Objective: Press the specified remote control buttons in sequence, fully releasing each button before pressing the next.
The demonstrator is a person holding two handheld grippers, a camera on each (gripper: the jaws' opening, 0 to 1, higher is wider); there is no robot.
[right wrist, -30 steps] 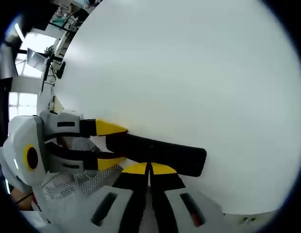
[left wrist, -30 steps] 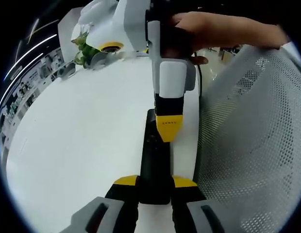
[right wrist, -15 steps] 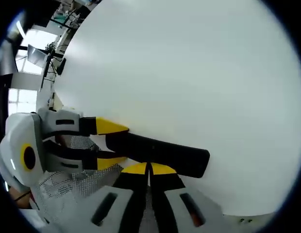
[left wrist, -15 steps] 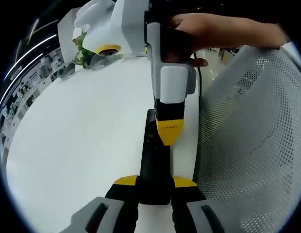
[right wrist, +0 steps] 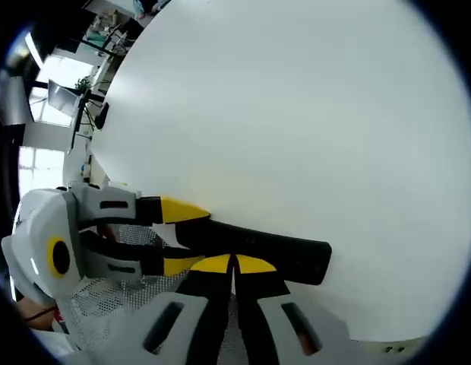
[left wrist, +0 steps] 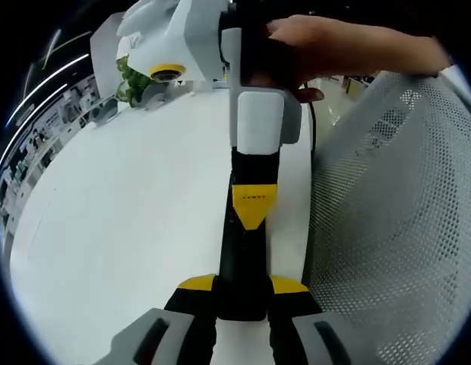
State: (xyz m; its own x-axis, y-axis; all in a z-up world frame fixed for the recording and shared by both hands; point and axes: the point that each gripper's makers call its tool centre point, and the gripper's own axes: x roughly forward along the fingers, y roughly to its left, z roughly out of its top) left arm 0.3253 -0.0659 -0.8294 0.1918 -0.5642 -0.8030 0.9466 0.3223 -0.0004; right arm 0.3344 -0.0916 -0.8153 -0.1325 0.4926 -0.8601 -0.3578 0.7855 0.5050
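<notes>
A black remote control point(left wrist: 239, 251) lies lengthwise on the white table point(left wrist: 129, 198), its near end clamped between the yellow-tipped jaws of my left gripper point(left wrist: 243, 286). My right gripper point(left wrist: 253, 209) comes down from above, held by a hand point(left wrist: 334, 46). Its jaws are shut and its yellow tip rests on the remote's upper face. In the right gripper view, the shut tips of my right gripper point(right wrist: 234, 265) sit against the remote point(right wrist: 273, 247), and the left gripper point(right wrist: 182, 236) holds the remote's left end.
A white mesh chair back point(left wrist: 395, 213) stands close along the table's right edge. Green plants point(left wrist: 129, 76) and small objects sit at the table's far left. The broad white tabletop point(right wrist: 296, 114) stretches beyond the remote.
The right gripper's tip has shifted slightly left along the remote and sits a little lower on it. The left gripper keeps its hold.
</notes>
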